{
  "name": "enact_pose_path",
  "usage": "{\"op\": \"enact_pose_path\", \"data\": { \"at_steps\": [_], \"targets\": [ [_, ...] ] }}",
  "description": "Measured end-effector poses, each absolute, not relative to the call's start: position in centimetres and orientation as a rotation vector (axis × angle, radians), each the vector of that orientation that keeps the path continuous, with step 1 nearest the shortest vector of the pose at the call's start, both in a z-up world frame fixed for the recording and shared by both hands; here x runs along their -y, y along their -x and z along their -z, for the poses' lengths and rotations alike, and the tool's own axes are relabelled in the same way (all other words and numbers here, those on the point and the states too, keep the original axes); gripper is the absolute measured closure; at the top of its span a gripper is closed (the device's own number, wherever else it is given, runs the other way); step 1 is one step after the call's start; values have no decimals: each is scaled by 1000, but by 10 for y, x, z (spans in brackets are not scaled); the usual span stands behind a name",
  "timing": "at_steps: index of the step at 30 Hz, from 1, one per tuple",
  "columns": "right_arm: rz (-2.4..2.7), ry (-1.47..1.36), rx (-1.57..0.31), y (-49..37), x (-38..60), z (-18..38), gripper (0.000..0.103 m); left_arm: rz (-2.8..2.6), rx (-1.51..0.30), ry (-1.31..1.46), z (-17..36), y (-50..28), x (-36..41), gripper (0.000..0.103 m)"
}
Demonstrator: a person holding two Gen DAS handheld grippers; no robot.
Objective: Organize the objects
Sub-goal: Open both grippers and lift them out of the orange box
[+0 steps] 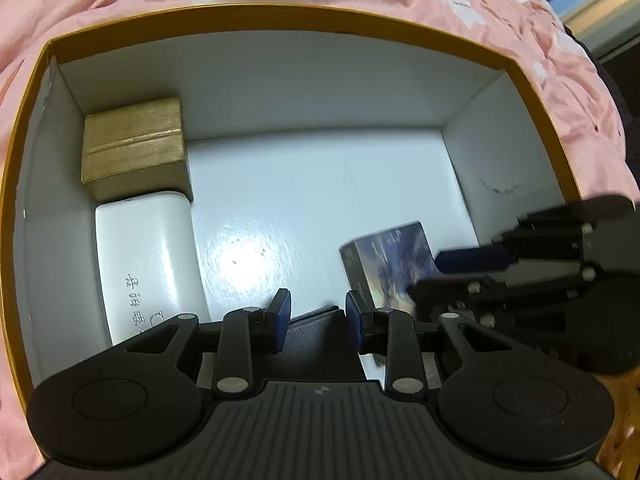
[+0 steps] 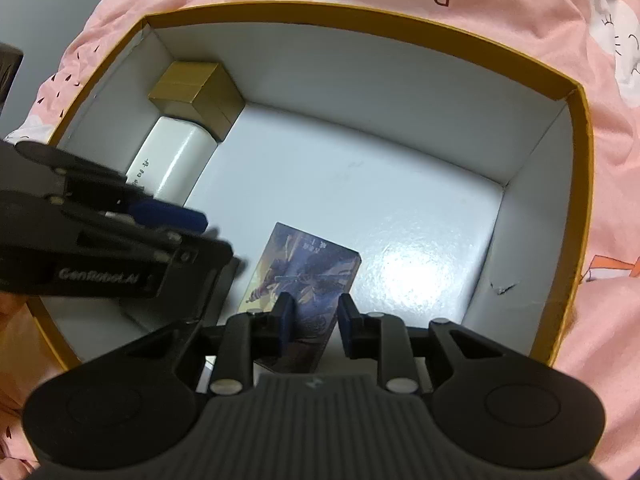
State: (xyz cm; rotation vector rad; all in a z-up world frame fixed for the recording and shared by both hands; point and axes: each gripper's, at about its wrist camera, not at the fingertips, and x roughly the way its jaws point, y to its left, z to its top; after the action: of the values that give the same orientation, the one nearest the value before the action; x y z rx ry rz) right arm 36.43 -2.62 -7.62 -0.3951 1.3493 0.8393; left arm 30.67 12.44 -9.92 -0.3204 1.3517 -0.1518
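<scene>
Packing the gold-rimmed box (image 2: 576, 184), both tongs are reaching down inside: the right tongs (image 2: 314, 322) are straddling the picture card box (image 2: 308, 268) lying below them with pads slightly apart, the left tongs (image 1: 316, 320) likewise over a dark case (image 1: 316, 334), so next comes settling each flat.

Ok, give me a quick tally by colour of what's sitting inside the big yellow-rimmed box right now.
Gold: 1, the gold box in the far left corner.
White: 1, the white box right beside it.
Dark printed: 1, the picture box near the front.
Dark grey: 1, a flat item between the left gripper's jaws, mostly hidden.
Total: 4
</scene>
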Motion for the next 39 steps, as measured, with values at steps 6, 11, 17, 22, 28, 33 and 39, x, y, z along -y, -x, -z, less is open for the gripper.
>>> {"op": "enact_pose_path", "data": {
  "at_steps": [6, 11, 17, 22, 28, 33, 39],
  "targets": [
    [-850, 393, -1381, -363, 23, 80, 73, 150, -1340, 309, 98, -304, -123, 68],
    [-893, 370, -1416, -361, 20, 82, 79, 134, -1324, 324, 99, -302, -121, 67],
    [-920, 385, -1408, -353, 16, 81, 80, 54, -1267, 357, 90, -293, -128, 69],
    [-967, 429, -1411, -344, 16, 80, 80, 37, -1206, 337, 76, -288, -132, 69],
    [-993, 455, -1440, -336, 20, 81, 80, 53, -1192, 339, 71, -287, -128, 69],
    [-981, 434, -1450, -337, 27, 81, 81, 45, -1141, 343, 60, -273, -124, 69],
    [-937, 422, -1291, -326, 36, 53, 80, 64, -982, 338, 25, -235, -122, 68]
  ]
}}
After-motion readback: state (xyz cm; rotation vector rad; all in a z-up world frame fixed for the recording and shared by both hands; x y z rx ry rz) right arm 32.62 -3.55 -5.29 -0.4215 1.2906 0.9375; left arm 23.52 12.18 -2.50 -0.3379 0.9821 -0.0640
